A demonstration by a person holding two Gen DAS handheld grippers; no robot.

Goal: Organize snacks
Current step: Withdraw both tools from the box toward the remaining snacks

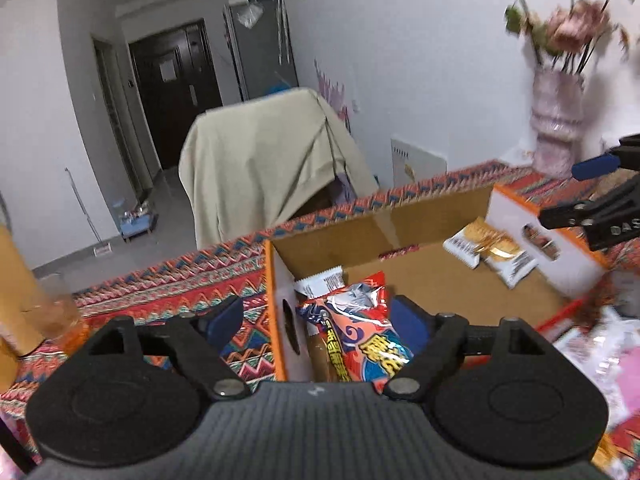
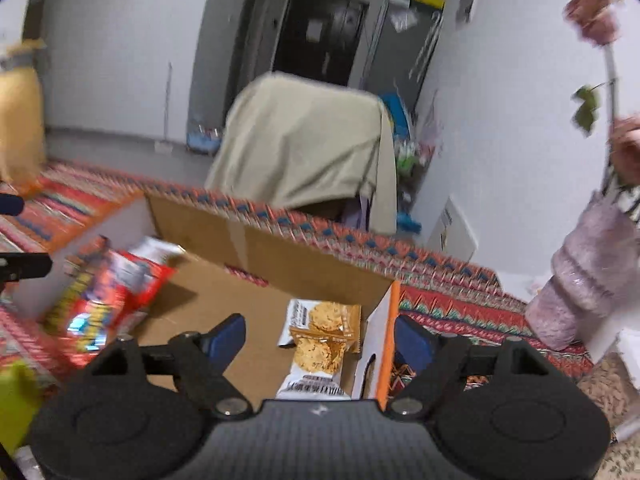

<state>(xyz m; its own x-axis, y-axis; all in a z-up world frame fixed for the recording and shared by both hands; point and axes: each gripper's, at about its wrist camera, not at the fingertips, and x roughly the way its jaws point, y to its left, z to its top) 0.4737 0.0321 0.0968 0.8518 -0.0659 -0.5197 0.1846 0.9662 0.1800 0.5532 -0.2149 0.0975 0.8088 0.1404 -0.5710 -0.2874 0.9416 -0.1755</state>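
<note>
An open cardboard box [image 1: 436,276] with orange-edged white walls lies on the patterned tablecloth; it also shows in the right wrist view [image 2: 256,280]. My left gripper [image 1: 320,320] is open over the box's left end, with a red snack bag [image 1: 360,332] lying between its fingers, not clamped. Two gold-and-white cookie packs [image 1: 492,252] lie at the box's right end. My right gripper [image 2: 320,336] is open, straddling the box's right wall above the cookie packs [image 2: 320,340]. The red bags [image 2: 108,292] are at the left there. The right gripper's fingertips [image 1: 592,166] show in the left view.
A colourful tablecloth [image 1: 180,284] covers the table. A pink vase with flowers [image 1: 556,120] stands at the back right, seen also at the right [image 2: 588,272]. A chair draped with beige cloth [image 1: 272,160] stands behind the table. Loose wrappers [image 1: 592,344] lie right of the box.
</note>
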